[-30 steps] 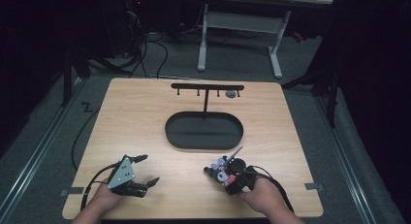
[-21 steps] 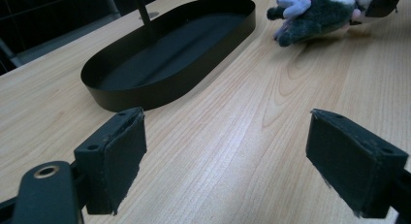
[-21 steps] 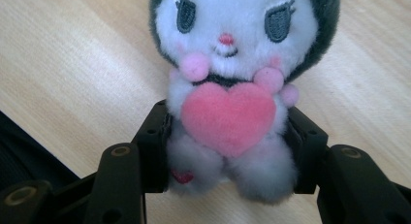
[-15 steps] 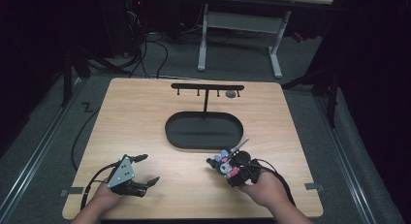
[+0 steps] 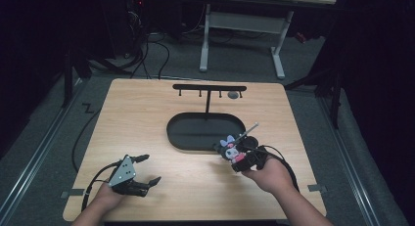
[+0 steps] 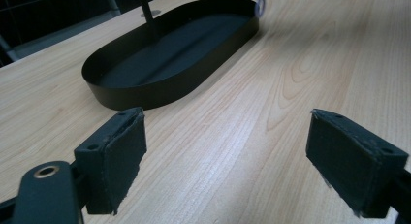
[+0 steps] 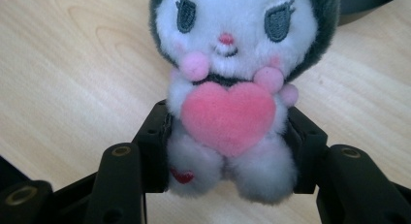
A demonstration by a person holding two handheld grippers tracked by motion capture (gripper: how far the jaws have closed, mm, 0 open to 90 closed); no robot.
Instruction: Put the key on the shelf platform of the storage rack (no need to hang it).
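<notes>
Left side first: the left claw [image 5: 142, 169] sits near the front-left corner of the counter [image 5: 147, 118], jaws spread wide with nothing between them, just bare wood in its own view. In the middle there's a black oval tray [image 5: 205, 132] with a stand rising behind it, a bar of hooks [image 5: 209, 88] across the top. Over on the right, the right claw [image 5: 234, 155] is clamped around the lower body of a little plush keychain [image 7: 228, 88], white face, dark hood, pink heart, with its chain poking out toward the tray. It's held just by the tray's front-right rim. So I'd say the pickup is done; what's left looks like hanging it on a hook, or dropping it in the tray.
</notes>
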